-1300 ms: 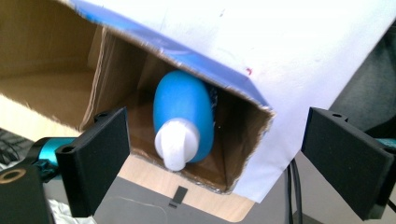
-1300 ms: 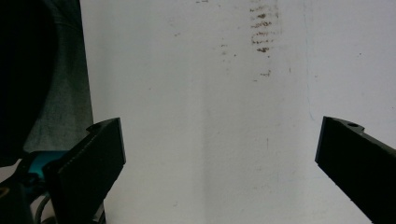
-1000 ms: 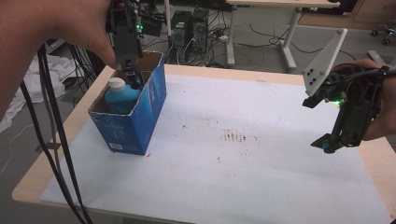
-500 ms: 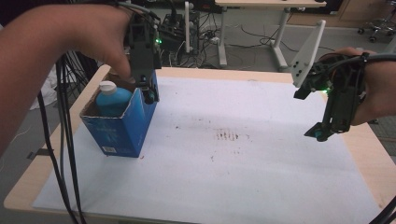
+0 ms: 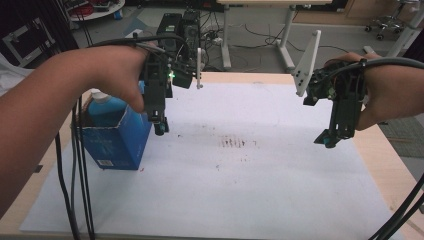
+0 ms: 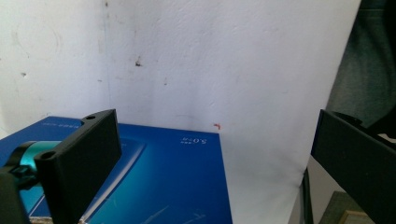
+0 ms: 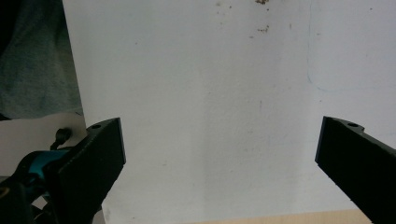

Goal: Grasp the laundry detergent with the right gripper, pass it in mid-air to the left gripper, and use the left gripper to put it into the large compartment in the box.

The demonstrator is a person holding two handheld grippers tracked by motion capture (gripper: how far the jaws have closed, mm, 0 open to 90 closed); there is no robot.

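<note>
A wooden table (image 5: 385,150) takes up most of the scene, and nearly all of its top is covered by a big white sheet of paper (image 5: 260,190) with a patch of dark smudges (image 5: 237,142) near its middle. Behind the table there are desk legs and tangled cables on the floor.

On the left part of the sheet stands an open blue cardboard box (image 5: 117,145), upright, with a label low on its near face. Inside it sits a blue bottle with a white cap (image 5: 102,102), its top rising just above the box rim.

The left gripper (image 5: 160,127) hangs just beside the box's right-hand wall, pointing down, its tips close above the paper and right at the box's upper corner. Its jaws have just been opening and now stand wide apart; in the left gripper view the blue box face (image 6: 154,182) lies below and between them, with neither pad pressing on it.

The right gripper (image 5: 327,140) is held well away over the right side of the sheet, tilted down. Its jaws are spread wide too, with bare white paper (image 7: 210,116) between them.
</note>
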